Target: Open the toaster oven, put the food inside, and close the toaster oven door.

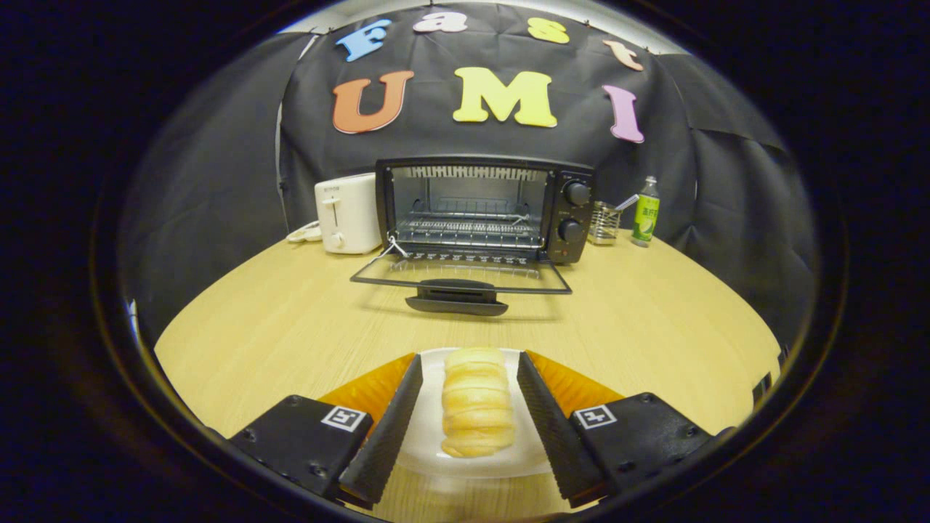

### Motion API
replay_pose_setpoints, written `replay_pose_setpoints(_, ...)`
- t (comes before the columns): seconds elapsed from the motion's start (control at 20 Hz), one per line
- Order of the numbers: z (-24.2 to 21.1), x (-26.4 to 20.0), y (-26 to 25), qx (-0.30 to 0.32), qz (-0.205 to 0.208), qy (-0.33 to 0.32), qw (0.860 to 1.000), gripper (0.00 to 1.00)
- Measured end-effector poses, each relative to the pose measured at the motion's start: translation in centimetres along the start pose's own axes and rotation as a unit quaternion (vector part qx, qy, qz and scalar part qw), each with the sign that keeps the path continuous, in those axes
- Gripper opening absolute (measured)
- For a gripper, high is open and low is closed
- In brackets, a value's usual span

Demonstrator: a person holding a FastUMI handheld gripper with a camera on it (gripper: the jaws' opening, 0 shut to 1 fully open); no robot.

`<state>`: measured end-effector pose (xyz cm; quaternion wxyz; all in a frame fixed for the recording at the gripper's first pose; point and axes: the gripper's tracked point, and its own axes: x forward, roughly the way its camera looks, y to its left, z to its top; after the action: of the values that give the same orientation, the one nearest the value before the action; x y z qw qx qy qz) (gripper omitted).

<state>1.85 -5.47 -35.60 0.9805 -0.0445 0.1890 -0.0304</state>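
Observation:
A black toaster oven (485, 211) stands at the back of the wooden table with its glass door (461, 280) folded down flat and its wire rack bare. A pale ridged bread roll (476, 402) lies on a white plate (429, 436) close in front. My gripper (470, 367) is open, its two fingers (389, 428) standing either side of the roll with a gap on each side, not touching it.
A white pop-up toaster (349, 213) sits left of the oven. Right of the oven stand a clear glass holder (604, 222) and a green bottle (645, 212). Bare tabletop (290, 327) stretches between the plate and the oven door.

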Motion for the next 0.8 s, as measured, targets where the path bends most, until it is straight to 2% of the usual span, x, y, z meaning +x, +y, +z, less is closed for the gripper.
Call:
replay_pose_setpoints(0.2,-0.8,-0.8,-0.6,0.023,0.0,0.004,1.0,0.89)
replay_pose_setpoints(0.35,-1.8,-1.6,0.2,0.032,0.018,0.02,0.999,0.89)
replay_pose_setpoints(0.8,-3.6,-1.0,-0.9,0.055,-0.006,0.077,0.996,0.89)
